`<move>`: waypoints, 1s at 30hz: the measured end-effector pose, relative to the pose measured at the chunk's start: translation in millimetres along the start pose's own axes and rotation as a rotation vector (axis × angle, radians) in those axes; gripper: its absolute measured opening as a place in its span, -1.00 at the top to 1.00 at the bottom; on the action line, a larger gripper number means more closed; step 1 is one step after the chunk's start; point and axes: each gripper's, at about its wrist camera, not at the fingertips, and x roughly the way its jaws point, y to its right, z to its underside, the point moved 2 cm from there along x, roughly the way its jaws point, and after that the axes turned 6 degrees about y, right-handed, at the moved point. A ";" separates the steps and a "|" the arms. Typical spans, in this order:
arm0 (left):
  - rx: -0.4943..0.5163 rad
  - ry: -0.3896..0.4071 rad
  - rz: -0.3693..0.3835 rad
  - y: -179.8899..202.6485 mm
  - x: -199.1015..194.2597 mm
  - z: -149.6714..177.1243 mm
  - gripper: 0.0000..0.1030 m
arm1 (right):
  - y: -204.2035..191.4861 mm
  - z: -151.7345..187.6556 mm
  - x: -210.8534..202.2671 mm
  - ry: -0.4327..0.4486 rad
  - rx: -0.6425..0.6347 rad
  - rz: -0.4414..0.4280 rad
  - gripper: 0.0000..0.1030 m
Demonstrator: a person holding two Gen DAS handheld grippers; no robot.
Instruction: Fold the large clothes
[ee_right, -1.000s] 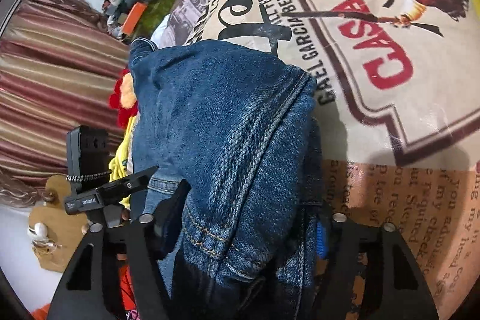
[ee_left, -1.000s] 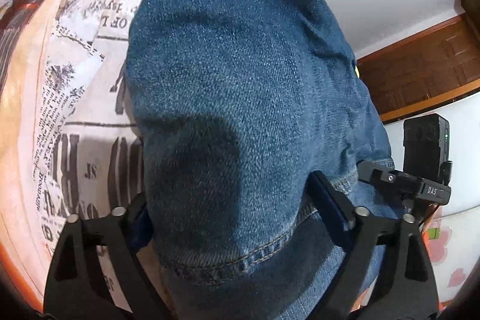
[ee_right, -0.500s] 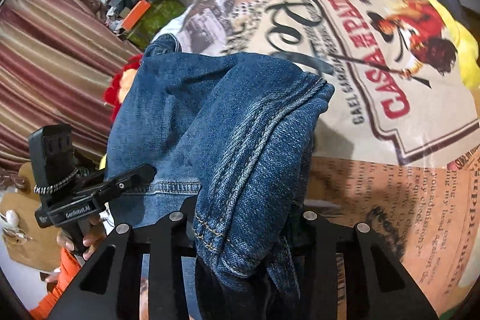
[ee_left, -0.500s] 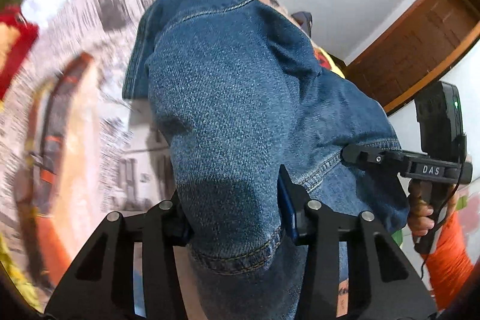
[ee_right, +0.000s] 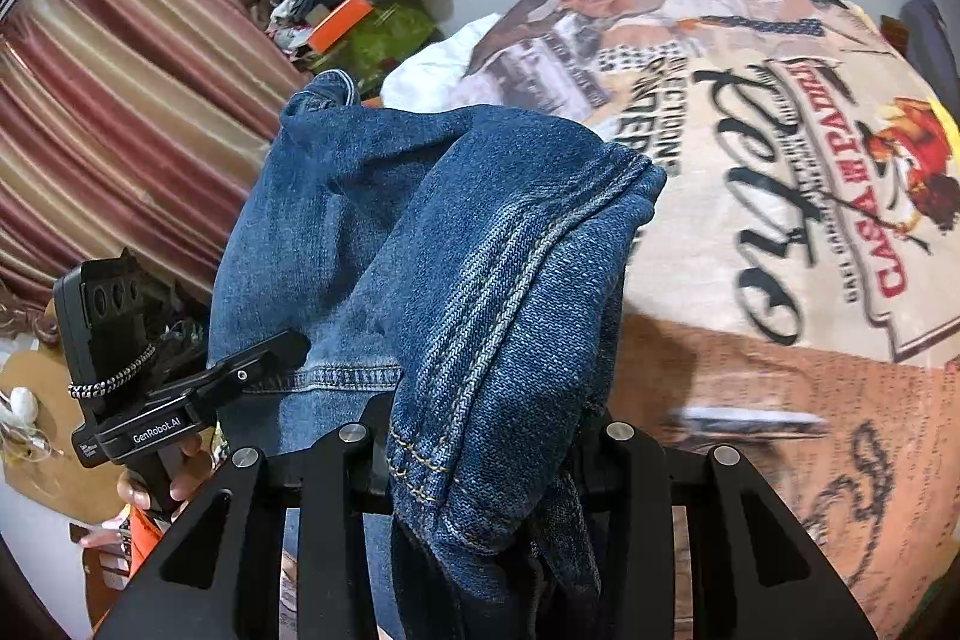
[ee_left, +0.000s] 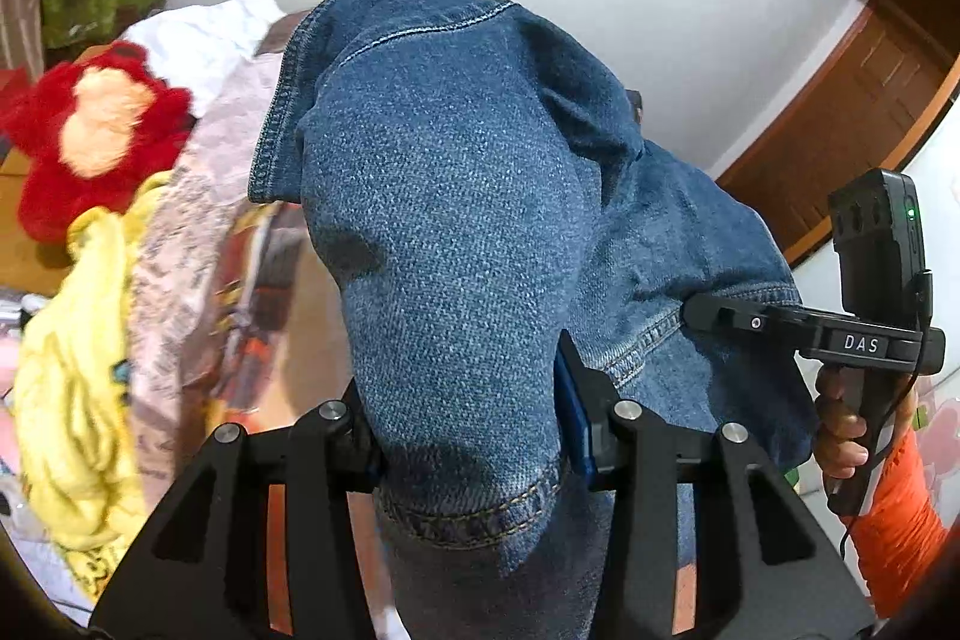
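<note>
White walls frame the room, with a wooden door [ee_left: 864, 100] off to the right and a striped curtain [ee_right: 120, 100] far left. Below lies a bed covered by a printed blanket [ee_right: 780, 160] with big lettering and a red "CASA" banner across it. And look at the jeans [ee_left: 468, 220]: they're up off the blanket, bunched in a big blue hump between both tools! The left claw [ee_left: 474, 436] has its jaws pinched on a hemmed fold of denim, the cloth bulging up and over, blue padding peeking at the right jaw. Over in the right wrist view, the right claw [ee_right: 480, 454] is clamped on a thick seamed edge of the same jeans [ee_right: 480, 250], double stitching running up the middle of the fold. From the left wrist view you can see the right tool off to the right, a hand [ee_left: 840, 418] wrapped round its grip and an orange sleeve [ee_left: 900, 520] below. On the left, a red plush toy [ee_left: 90, 130] sits beside a crumpled yellow garment [ee_left: 72, 400], and a cluttered pile with an orange box [ee_right: 339, 22] sits far back by the wall
</note>
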 end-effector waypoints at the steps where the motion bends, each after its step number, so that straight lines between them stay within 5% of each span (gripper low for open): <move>1: -0.008 0.000 -0.008 -8.3 -6.0 3.5 0.13 | -5.8 1.9 5.0 -0.006 0.000 -0.004 0.31; 6: -0.053 -0.025 -0.030 -39.8 -23.9 13.8 0.13 | -29.2 18.7 40.7 -0.059 0.003 -0.023 0.31; 17: -0.202 -0.181 -0.066 -121.8 14.8 81.1 0.13 | -30.5 72.3 135.0 -0.243 0.053 -0.018 0.31; 25: -0.322 -0.207 -0.036 -156.6 46.4 112.1 -0.04 | -19.6 78.8 162.9 -0.258 0.022 0.003 0.29; 30: -0.294 -0.187 -0.070 -159.8 50.7 121.4 -0.21 | -12.2 85.8 172.0 -0.263 0.002 0.002 0.17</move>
